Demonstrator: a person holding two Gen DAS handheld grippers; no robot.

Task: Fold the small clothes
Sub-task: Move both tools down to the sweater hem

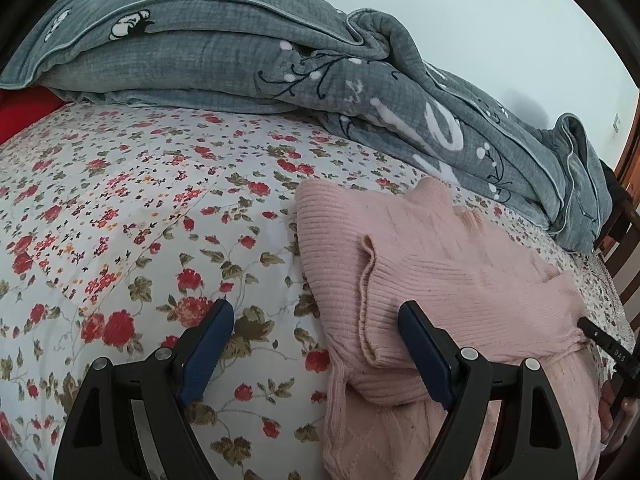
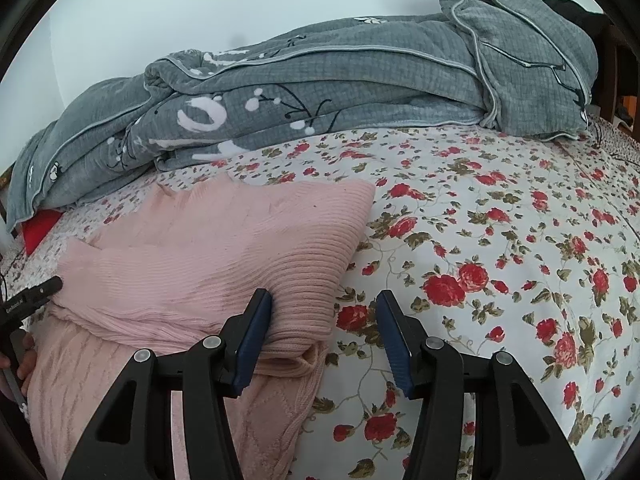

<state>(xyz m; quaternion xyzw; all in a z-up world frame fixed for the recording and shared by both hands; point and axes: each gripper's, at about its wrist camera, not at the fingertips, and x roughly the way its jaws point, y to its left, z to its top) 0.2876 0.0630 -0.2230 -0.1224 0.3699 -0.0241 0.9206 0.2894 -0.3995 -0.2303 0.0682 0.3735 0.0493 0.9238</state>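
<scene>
Left wrist view: left gripper (image 1: 316,324) spread wide over pink sweater (image 1: 440,256); right gripper (image 2: 324,312) seemingly empty, parted.

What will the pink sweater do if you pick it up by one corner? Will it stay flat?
Probably not. The pink sweater is a soft ribbed knit that already lies in limp folds on the flowered bedspread, so it would likely droop and unfold. It looks light, and its ribbed surface should not slip easily.
</scene>
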